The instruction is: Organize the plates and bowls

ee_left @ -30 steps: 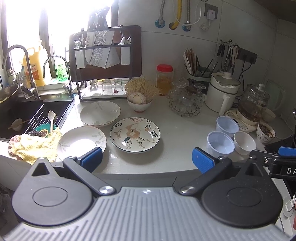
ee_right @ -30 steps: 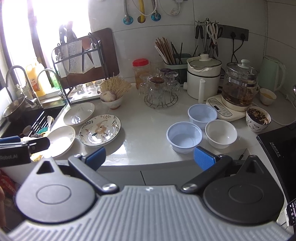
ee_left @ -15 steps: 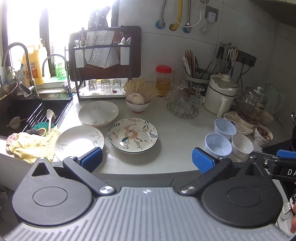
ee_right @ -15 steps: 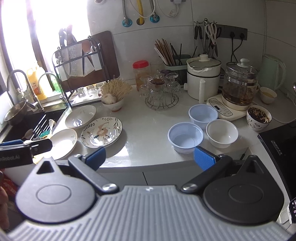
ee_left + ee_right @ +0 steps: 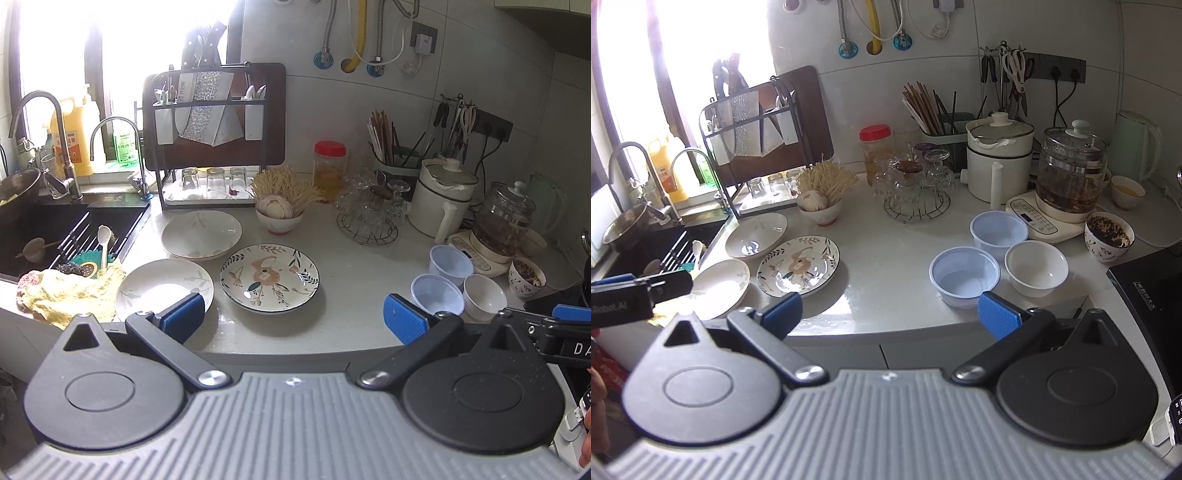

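While both grippers hang back off the table [image 5: 354, 325] edge, fingers spread wide and empty, the left gripper [image 5: 293, 319] faces the floral plate [image 5: 269, 277] dead ahead; the right gripper [image 5: 890, 314] sits nearer the blue bowls [image 5: 964, 275].

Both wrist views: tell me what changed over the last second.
Little. Both grippers, left and right, drew back slightly from the counter and stayed open, holding nothing. The floral plate, two white plates and the three small bowls did not move.
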A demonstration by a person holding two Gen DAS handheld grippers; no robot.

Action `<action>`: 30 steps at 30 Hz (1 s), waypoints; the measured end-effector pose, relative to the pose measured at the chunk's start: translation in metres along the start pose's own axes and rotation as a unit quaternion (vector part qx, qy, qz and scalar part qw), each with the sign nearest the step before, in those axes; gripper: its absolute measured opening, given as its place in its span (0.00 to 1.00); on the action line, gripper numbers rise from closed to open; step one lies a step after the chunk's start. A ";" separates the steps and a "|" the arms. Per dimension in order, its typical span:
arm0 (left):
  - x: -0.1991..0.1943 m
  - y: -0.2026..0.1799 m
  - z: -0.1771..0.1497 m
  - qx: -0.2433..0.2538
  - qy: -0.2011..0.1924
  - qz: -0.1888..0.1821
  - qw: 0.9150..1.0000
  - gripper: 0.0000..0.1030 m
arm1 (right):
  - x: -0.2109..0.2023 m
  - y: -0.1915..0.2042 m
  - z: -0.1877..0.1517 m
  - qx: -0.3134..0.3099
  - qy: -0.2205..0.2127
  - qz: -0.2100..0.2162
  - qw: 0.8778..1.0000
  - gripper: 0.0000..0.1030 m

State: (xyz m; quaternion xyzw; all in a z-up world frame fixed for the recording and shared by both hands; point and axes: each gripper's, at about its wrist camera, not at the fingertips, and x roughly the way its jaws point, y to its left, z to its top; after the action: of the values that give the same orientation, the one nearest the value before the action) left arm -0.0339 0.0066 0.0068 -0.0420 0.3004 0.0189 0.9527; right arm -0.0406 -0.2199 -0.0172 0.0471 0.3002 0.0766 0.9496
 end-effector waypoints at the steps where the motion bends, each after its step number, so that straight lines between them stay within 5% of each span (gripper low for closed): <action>1: 0.000 0.000 0.000 -0.001 0.001 0.001 1.000 1.00 | 0.000 0.000 0.000 -0.002 0.000 0.000 1.000 1.00; 17: 0.005 0.010 0.004 -0.007 0.018 0.003 1.000 1.00 | 0.007 0.005 0.002 0.005 0.006 0.016 1.000 1.00; 30: 0.037 0.065 0.018 -0.020 0.024 0.003 0.999 1.00 | 0.040 0.042 0.016 -0.014 -0.009 0.009 1.000 1.00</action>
State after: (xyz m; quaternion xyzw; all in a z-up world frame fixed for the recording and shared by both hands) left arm 0.0026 0.0729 -0.0044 -0.0611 0.3229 0.0265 0.9441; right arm -0.0041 -0.1722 -0.0210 0.0371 0.2905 0.0887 0.9520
